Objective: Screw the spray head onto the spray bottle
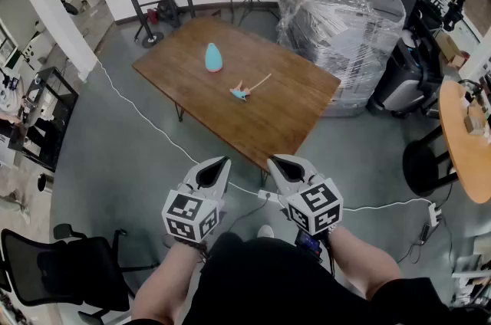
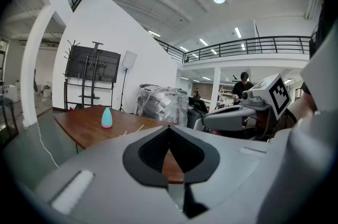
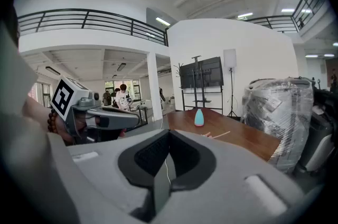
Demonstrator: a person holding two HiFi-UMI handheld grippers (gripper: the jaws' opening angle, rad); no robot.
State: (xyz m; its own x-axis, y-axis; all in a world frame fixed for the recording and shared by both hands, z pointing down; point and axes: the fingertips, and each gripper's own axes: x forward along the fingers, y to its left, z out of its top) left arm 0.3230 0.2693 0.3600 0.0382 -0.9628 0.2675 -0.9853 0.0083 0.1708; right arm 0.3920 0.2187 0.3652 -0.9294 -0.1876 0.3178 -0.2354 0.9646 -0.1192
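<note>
Fingers (image 2: 148, 154) of the left gripper (image 1: 221, 162) and right gripper (image 1: 276, 160) are pressed together, empty, well short of the far table (image 1: 284, 109), where the bottle (image 1: 212, 57) stands, the spray head (image 1: 241, 93) lying near-right of it, so a clumsy grab could topple it.

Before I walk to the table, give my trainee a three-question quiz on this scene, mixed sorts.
1. True or false: the spray head is already screwed onto the spray bottle.
2. Which lies nearer the grippers on the table: A) spray bottle, B) spray head?
3. Fill in: the left gripper and right gripper are both ____ and empty.
Key: 1 false; 2 B; 3 shut.
</note>
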